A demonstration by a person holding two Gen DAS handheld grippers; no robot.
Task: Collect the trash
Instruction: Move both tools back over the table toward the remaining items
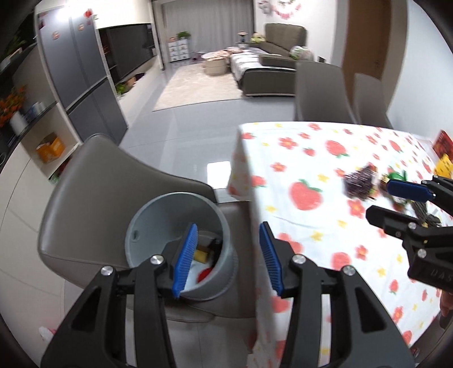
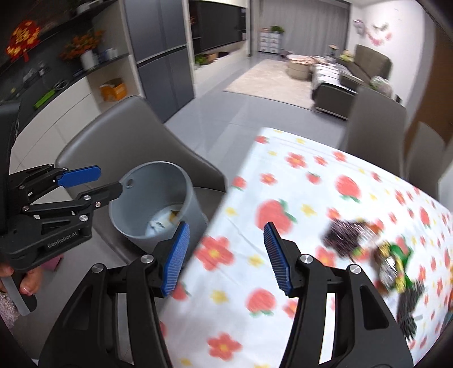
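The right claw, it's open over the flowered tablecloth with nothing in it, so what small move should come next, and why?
Probably shift the right claw toward the dark wrapper, the nearest of the wrappers on the tablecloth. The claw is open and empty, those wrappers lie off to its right, and the grey bin on the chair already holds some trash.

Glossy grey tile floor [image 1: 181, 124], pale rug [image 1: 198, 85], olive sofa [image 1: 271, 56], grey curtains [image 1: 206, 22], dark cabinets [image 1: 82, 73]
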